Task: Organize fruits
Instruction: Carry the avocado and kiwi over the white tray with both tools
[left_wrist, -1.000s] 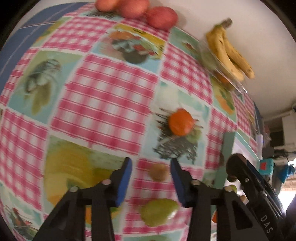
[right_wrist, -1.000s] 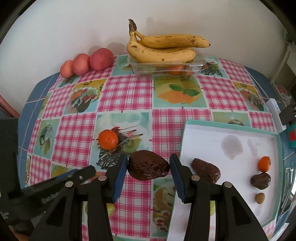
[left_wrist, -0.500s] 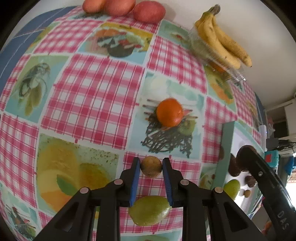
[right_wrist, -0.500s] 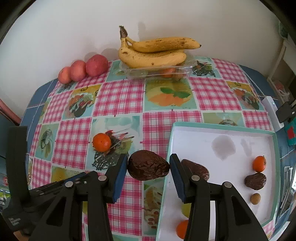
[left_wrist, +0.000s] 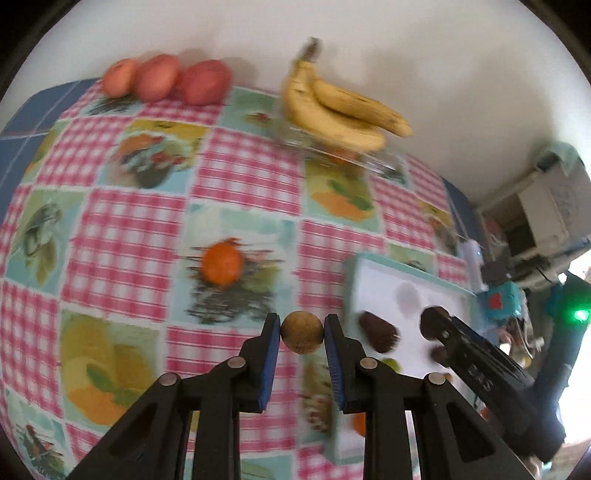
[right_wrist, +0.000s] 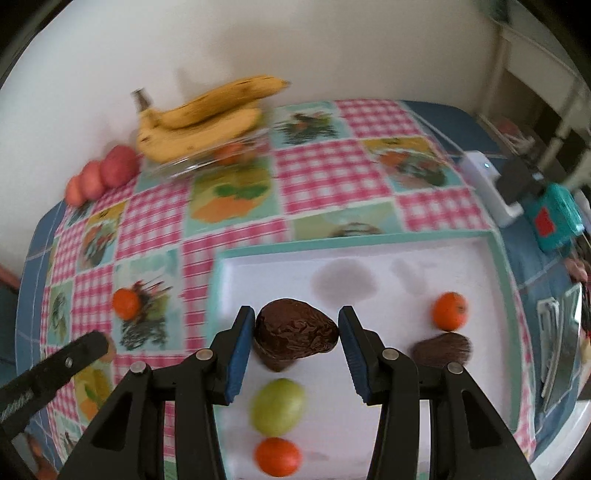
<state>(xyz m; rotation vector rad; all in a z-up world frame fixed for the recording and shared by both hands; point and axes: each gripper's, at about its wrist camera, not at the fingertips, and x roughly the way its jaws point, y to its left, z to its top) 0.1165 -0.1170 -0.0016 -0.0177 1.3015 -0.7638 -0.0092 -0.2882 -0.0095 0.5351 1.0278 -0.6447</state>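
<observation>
Gripping a small brown round fruit (left_wrist: 301, 332) between their blue pads, our left tongs (left_wrist: 301, 334) hang above the checked surface (left_wrist: 243, 177), just short of the tray (right_wrist: 369, 245) and its teal near edge. Our right tongs (right_wrist: 296, 334) are closed on a dark wrinkled fruit (right_wrist: 295, 338) over the tray's white floor, with bare room behind them up to the far rim. Below them lie a green fruit (right_wrist: 279, 406) and an orange one (right_wrist: 277, 456); a mandarin (right_wrist: 449, 311) and another dark fruit (right_wrist: 441, 349) sit to the right. One loose mandarin (left_wrist: 222, 263) rests on the surface, well apart from the bananas (left_wrist: 340, 114) by the wall. A second ago the left tongs were open and the right ones stood outside the tray.
</observation>
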